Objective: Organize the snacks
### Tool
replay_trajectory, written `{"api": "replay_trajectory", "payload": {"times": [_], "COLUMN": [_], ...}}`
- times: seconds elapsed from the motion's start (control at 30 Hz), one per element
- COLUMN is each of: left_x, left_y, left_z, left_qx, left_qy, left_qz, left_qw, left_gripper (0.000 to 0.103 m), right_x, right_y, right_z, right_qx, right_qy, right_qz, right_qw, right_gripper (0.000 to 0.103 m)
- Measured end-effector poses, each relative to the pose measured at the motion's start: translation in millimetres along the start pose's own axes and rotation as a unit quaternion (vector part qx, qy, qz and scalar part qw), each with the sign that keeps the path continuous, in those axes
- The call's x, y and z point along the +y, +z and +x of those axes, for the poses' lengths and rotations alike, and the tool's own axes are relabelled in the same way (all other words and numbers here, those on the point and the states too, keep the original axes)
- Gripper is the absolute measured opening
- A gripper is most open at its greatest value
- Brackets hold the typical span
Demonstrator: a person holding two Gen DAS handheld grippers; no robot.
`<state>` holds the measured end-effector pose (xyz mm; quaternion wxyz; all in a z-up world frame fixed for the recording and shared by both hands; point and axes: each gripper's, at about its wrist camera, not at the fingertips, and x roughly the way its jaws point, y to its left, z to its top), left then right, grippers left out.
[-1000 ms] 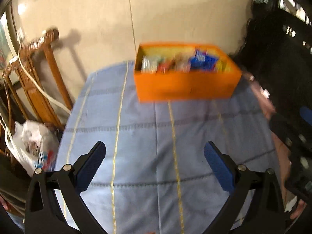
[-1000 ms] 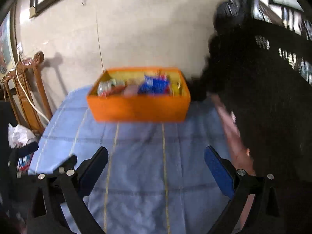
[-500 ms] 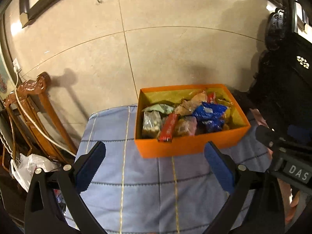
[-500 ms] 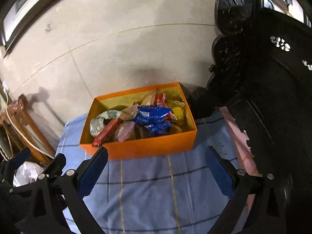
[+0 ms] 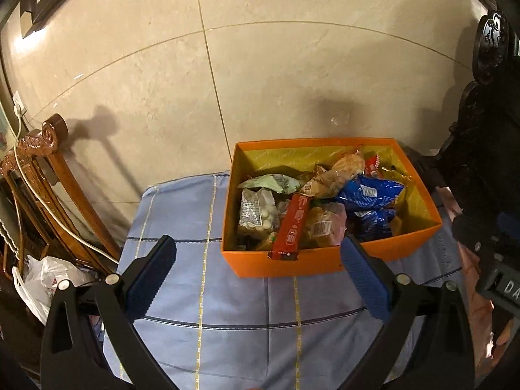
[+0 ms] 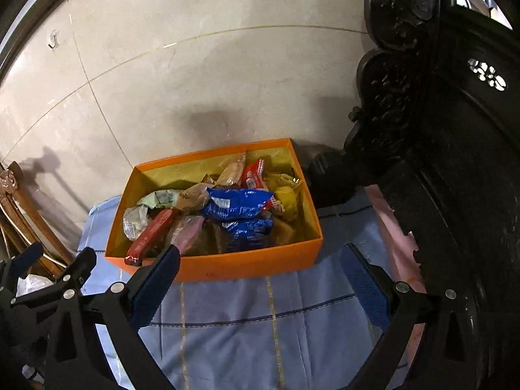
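An orange box [image 5: 292, 265] full of several snack packets stands on a blue checked cloth [image 5: 234, 305] against the wall; it also shows in the right wrist view [image 6: 247, 265]. A long red packet [image 5: 292, 227] leans over its front edge, with blue packets [image 5: 367, 193] at the right and a clear bag of white sweets [image 5: 256, 213] at the left. My left gripper [image 5: 258, 279] is open and empty, just short of the box front. My right gripper [image 6: 260, 281] is open and empty, also just before the box.
A tiled wall [image 5: 260, 65] rises right behind the box. A brown wooden chair [image 5: 42, 162] with a white cable and a plastic bag [image 5: 42, 279] stands at the left. Dark carved furniture [image 6: 438, 130] and a pink cloth [image 6: 396, 243] border the right.
Both views have tilted up and steadied, so the box sits lower and nearer in view. Both grippers stay open and empty.
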<state>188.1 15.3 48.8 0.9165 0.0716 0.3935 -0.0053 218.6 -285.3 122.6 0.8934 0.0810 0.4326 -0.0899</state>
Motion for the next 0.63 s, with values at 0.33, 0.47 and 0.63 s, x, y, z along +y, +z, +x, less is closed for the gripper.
{"api": "replay_trajectory", "payload": {"times": [0.33,0.47,0.63], "left_x": [3.1,-0.1,-1.3], "left_y": [-4.0,-5.0,-3.8], "left_z": [2.3,1.9,-3.2], "left_qx": [-0.002,-0.002,-0.011], "left_qy": [-0.016,-0.012,-0.018], "left_qz": [-0.013,-0.008,-0.006], "left_qw": [0.9998,0.9999,0.9998], "left_gripper": [0.099,0.099,0.099], "right_x": [2.8,3.0,3.6], "right_y": [-2.5,-3.3,-3.1], "right_z": [0.6,-1.0,-2.3], "right_qx": [-0.002,-0.006,-0.009], "right_qy": [-0.007,-0.013,-0.016], "right_qz": [-0.014,-0.016,-0.018], "right_qw": [1.0,1.0,1.0], "right_gripper": [0.099,0.099,0.099]}}
